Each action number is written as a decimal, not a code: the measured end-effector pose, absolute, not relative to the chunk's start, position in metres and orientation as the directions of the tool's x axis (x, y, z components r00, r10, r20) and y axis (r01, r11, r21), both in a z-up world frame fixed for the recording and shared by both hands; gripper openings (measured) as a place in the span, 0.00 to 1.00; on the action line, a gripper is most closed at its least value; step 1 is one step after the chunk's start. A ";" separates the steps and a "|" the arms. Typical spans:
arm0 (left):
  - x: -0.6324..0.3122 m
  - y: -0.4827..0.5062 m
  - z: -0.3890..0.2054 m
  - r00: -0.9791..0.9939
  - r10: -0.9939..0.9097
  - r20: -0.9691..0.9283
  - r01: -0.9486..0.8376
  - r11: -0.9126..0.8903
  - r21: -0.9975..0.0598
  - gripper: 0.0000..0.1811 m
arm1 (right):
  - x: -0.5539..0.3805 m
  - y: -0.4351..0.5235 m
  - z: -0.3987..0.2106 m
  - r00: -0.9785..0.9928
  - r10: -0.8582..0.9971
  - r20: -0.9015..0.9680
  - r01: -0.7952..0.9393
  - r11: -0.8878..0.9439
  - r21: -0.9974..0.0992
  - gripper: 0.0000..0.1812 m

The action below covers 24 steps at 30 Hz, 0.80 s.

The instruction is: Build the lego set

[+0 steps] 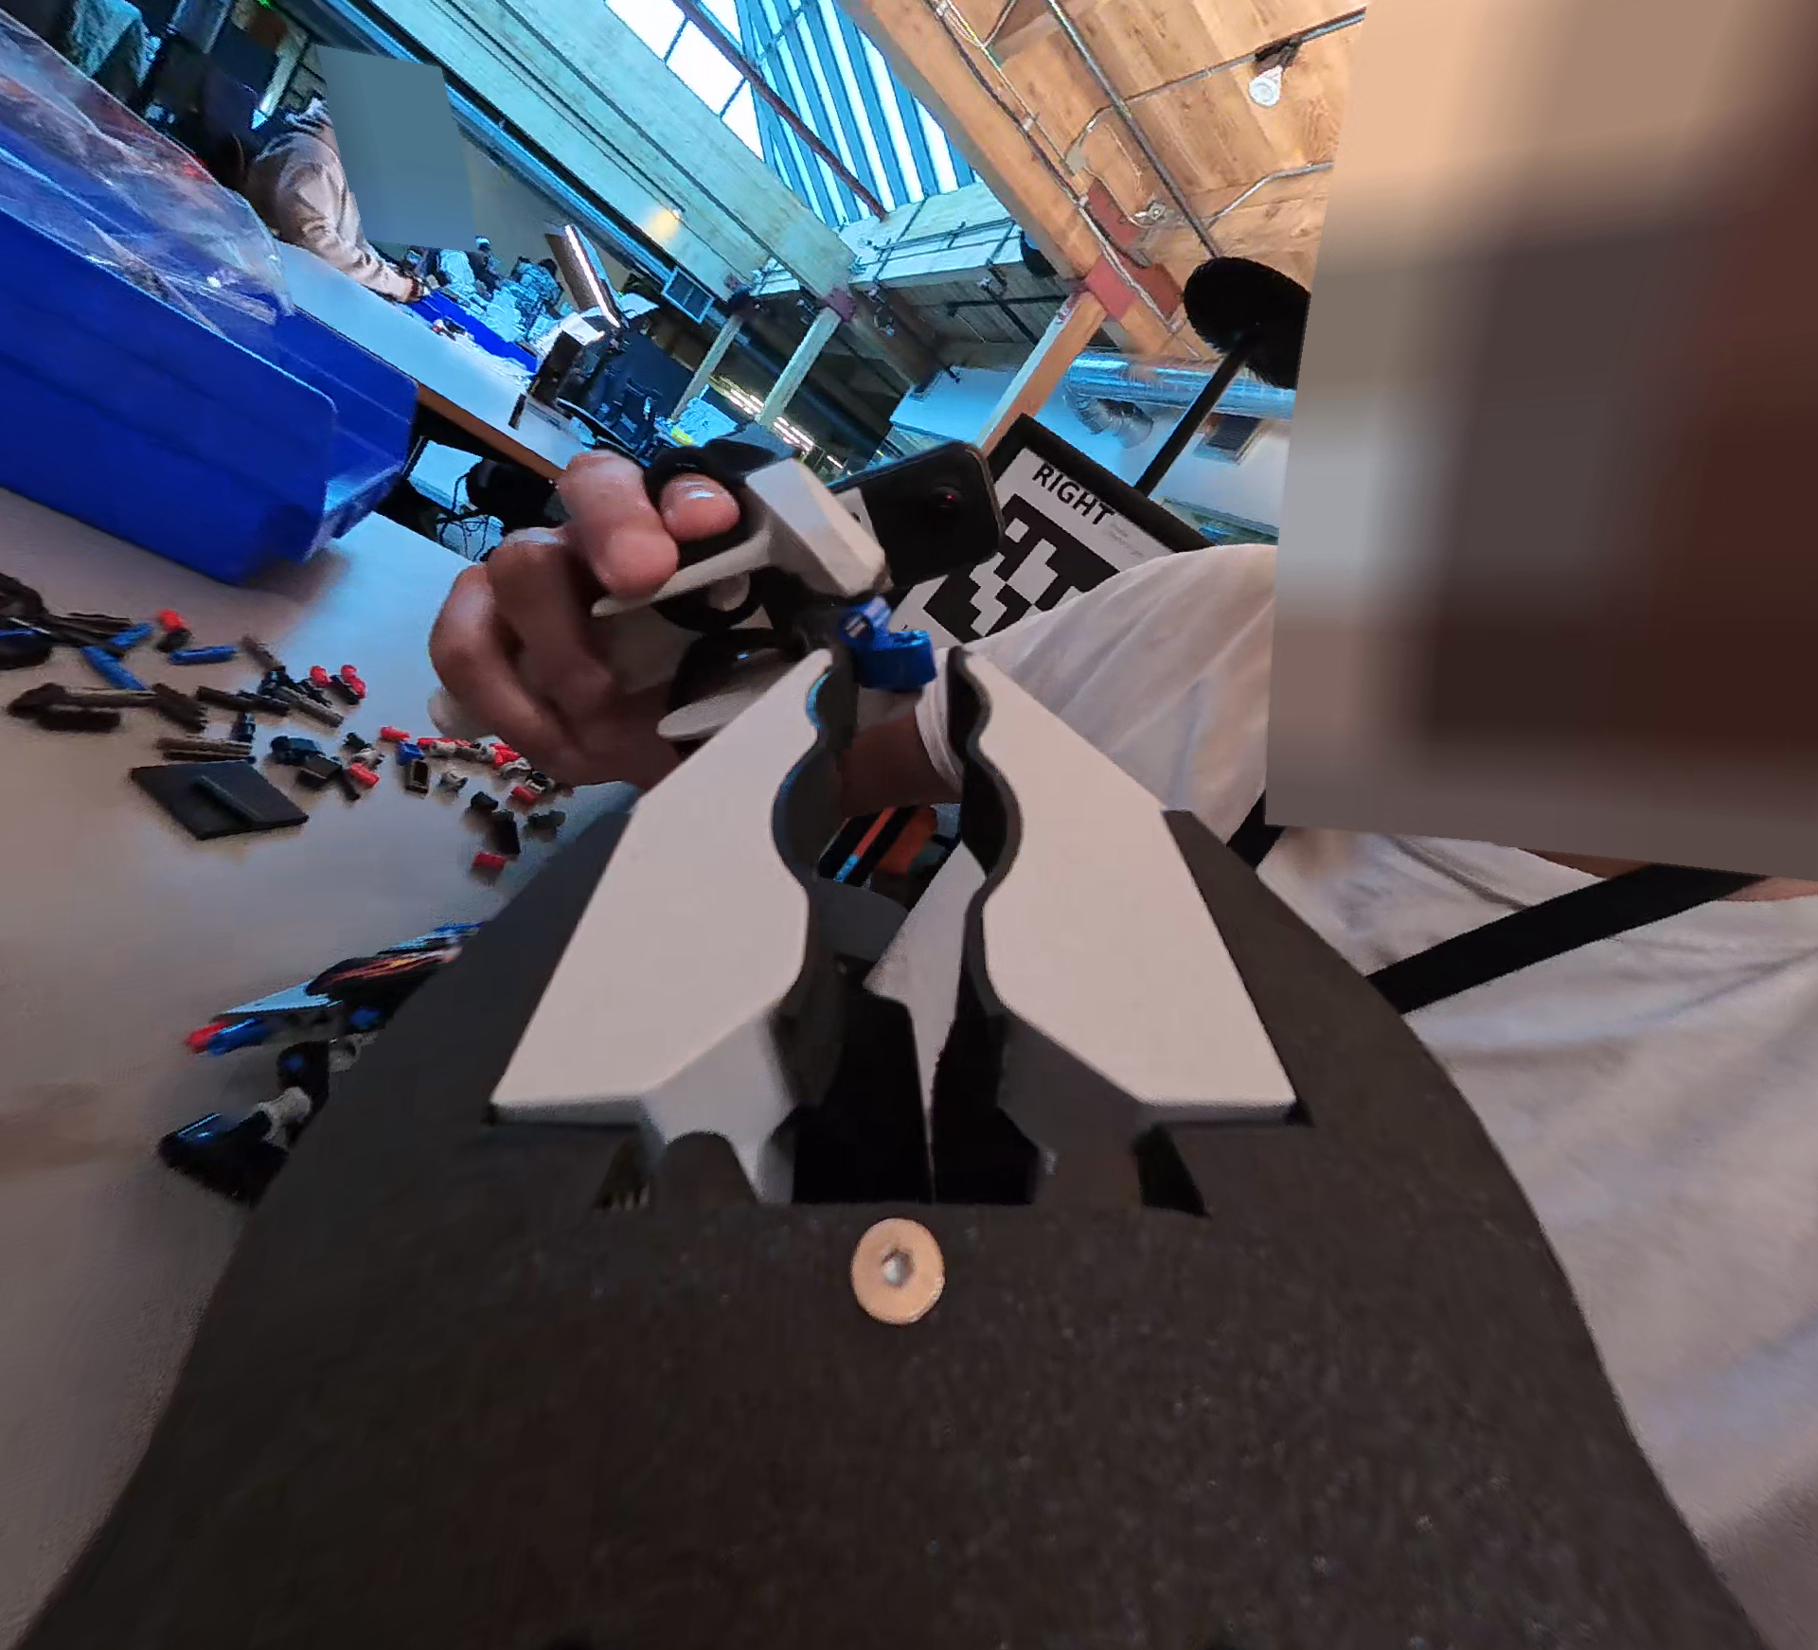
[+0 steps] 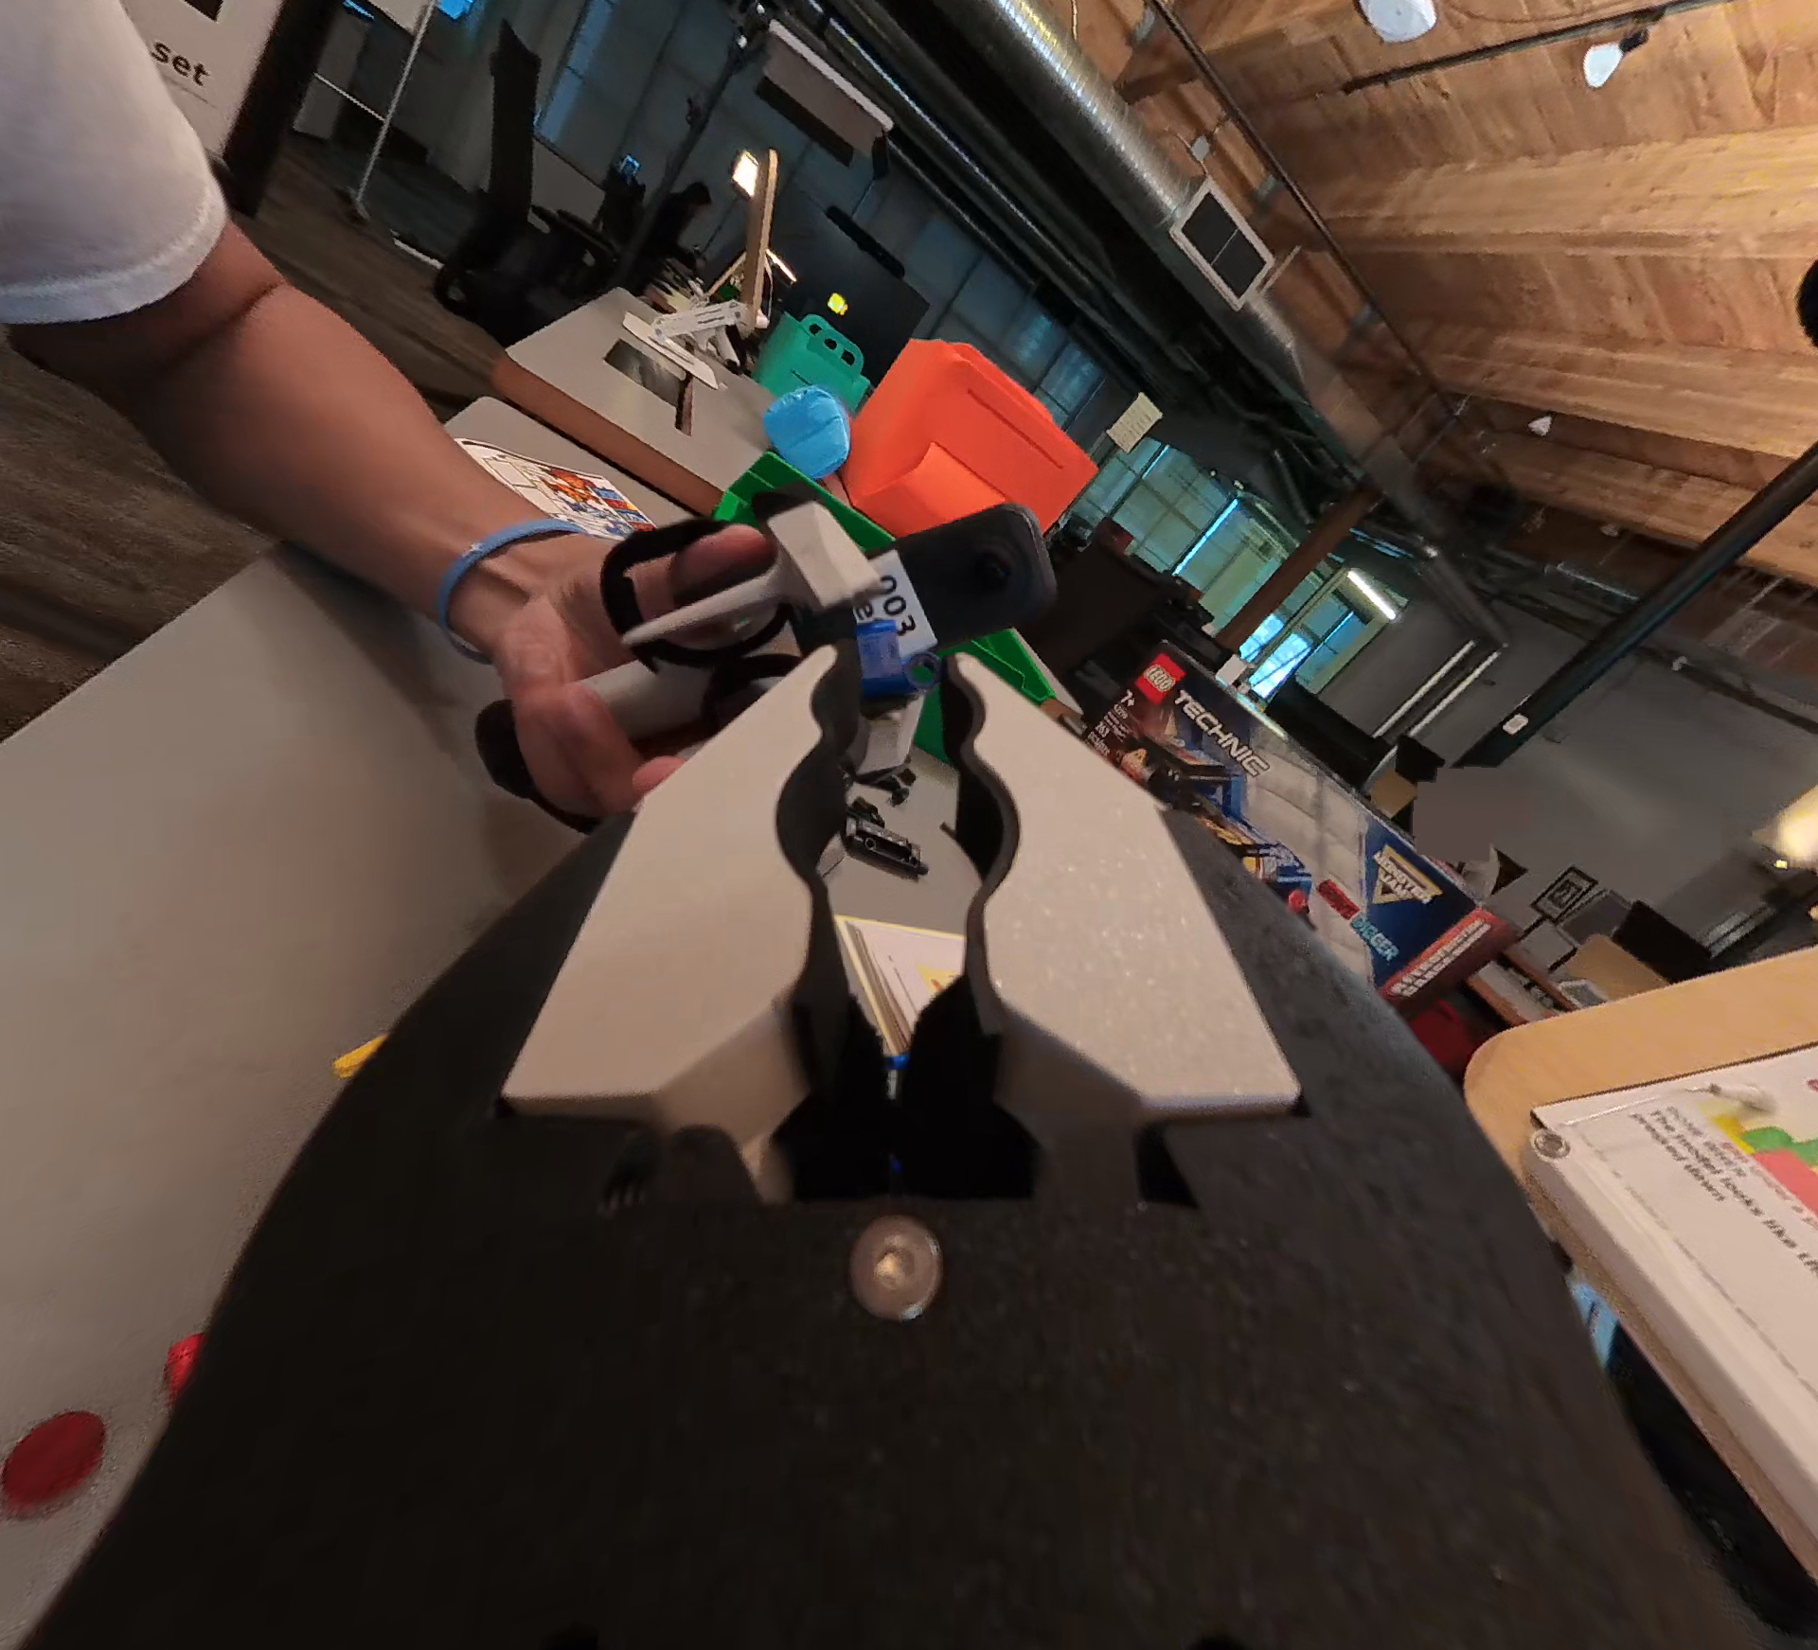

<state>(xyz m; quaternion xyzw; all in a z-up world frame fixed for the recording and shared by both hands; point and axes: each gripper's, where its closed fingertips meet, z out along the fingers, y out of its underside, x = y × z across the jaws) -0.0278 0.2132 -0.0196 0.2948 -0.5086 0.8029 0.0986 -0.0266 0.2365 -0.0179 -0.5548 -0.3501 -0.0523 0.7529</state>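
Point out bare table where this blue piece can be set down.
Free: the grey table between the flat black plate and the half-built model. Crowded: the loose pins and beams towards the blue bin.

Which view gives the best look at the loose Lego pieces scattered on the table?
The left wrist view: the loose Lego pieces, black, red and blue, lie spread over the white table left of the left gripper. The right wrist view shows only a few dark pieces between its fingers.
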 end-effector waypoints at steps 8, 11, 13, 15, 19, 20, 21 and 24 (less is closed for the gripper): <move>-0.028 0.213 -0.019 -0.798 -0.079 0.597 -0.487 -0.498 -0.717 0.09 | -0.027 0.235 -0.019 0.736 0.300 0.607 0.483 0.396 -0.781 0.08; -0.026 0.214 -0.019 -0.793 -0.083 0.604 -0.487 -0.509 -0.710 0.07 | -0.026 0.234 -0.019 0.736 0.302 0.606 0.483 0.394 -0.782 0.08; -0.027 0.213 -0.020 -0.794 -0.075 0.603 -0.489 -0.510 -0.708 0.07 | -0.027 0.234 -0.019 0.730 0.300 0.614 0.489 0.399 -0.776 0.08; -0.023 0.214 -0.022 -0.790 -0.107 0.604 -0.476 -0.514 -0.713 0.07 | -0.023 0.236 -0.022 0.742 0.296 0.601 0.494 0.365 -0.789 0.08; -0.009 0.229 -0.030 -0.757 -0.218 0.616 -0.441 -0.524 -0.728 0.07 | -0.017 0.239 -0.028 0.814 0.397 0.424 0.375 0.199 -0.905 0.18; -0.005 0.234 -0.032 -0.743 -0.265 0.615 -0.424 -0.524 -0.739 0.07 | -0.013 0.239 -0.026 0.824 0.391 0.409 0.362 0.190 -0.912 0.20; 0.000 0.241 -0.035 -0.725 -0.329 0.605 -0.400 -0.514 -0.759 0.07 | -0.009 0.239 -0.027 0.830 0.395 0.394 0.351 0.179 -0.919 0.20; 0.016 0.261 -0.053 -0.627 -0.654 0.423 -0.266 -0.331 -0.906 0.08 | 0.006 0.241 -0.027 0.879 0.426 0.214 0.198 0.082 -0.977 0.14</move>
